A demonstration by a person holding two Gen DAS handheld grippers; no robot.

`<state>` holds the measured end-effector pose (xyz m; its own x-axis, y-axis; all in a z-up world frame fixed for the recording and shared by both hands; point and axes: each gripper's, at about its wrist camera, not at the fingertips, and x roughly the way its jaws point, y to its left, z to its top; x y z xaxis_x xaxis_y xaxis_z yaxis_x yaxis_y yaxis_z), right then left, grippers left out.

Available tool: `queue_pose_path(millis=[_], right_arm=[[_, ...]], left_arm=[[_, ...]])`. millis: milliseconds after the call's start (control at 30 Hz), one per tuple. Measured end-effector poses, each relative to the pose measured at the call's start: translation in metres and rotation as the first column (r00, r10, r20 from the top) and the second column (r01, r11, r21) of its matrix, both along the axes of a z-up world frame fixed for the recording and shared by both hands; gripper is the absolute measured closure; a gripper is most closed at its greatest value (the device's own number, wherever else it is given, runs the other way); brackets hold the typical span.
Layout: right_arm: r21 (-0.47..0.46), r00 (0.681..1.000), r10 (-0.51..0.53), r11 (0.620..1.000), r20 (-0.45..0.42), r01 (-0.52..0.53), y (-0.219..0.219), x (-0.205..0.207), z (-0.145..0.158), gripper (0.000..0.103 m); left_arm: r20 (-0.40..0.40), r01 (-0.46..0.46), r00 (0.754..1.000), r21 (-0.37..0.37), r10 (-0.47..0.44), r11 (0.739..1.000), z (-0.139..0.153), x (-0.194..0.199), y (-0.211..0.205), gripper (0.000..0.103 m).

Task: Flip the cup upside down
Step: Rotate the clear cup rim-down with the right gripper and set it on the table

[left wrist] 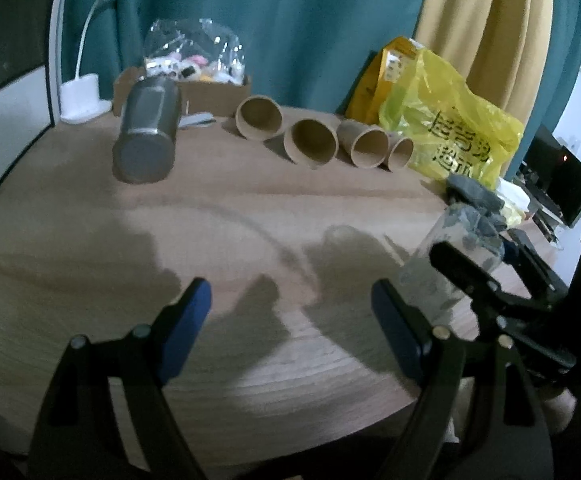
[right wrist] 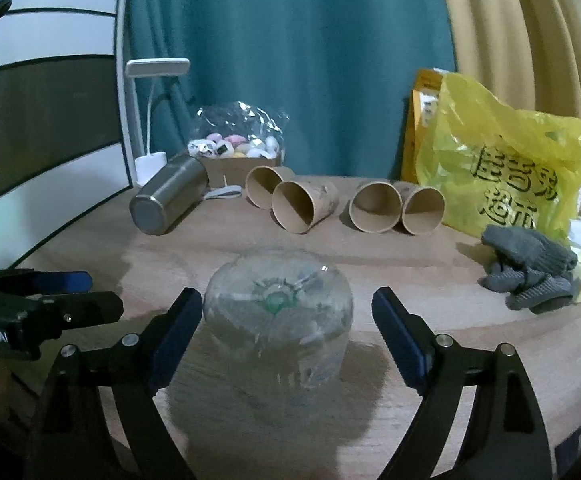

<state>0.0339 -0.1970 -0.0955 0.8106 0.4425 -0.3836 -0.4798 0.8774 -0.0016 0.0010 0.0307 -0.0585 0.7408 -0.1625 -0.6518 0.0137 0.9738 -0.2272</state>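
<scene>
A clear plastic cup [right wrist: 278, 320] stands upside down on the round wooden table [right wrist: 470, 344], its base up. My right gripper [right wrist: 286, 332] is open, its fingers on either side of the cup and apart from it. In the left wrist view the cup [left wrist: 450, 256] shows at the right, with the right gripper [left wrist: 490, 280] around it. My left gripper [left wrist: 290, 320] is open and empty over bare table, left of the cup.
Several brown paper cups [right wrist: 302, 208] and a steel tumbler [right wrist: 166, 200] lie on their sides at the back. A yellow plastic bag [right wrist: 502, 160], grey gloves [right wrist: 530, 276], a cardboard box of small items [right wrist: 238, 156] and a white lamp [right wrist: 150, 120] stand around.
</scene>
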Motion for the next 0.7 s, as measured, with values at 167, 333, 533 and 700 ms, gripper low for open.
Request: queue_pose_path(millis=[167,333,533,700], right_arm=[[-0.007,0.994,-0.034,0.999,-0.107,0.033,-0.013,-0.003,0.018,0.014],[-0.014,0.991,-0.069,0.998,-0.111,0.068,-0.029,-0.020,0.037,0.014],[0.021,0.992,-0.077,0.997,-0.103,0.079,-0.045,-0.037,0.050,0.014],[0.032,0.989,-0.086,0.995,-0.119,0.090,-0.054,-0.046,0.054,0.014]], left_arm=[[0.049,-0.001,0.999,0.048,-0.002,0.999,0.012,-0.012,-0.009,0.019],[0.073,0.004,0.997,0.049,-0.008,0.999,0.023,-0.026,-0.021,0.019],[0.087,0.004,0.996,0.055,-0.008,0.998,0.033,-0.036,-0.028,0.019],[0.116,-0.001,0.993,0.073,-0.007,0.997,0.049,-0.049,-0.033,0.019]])
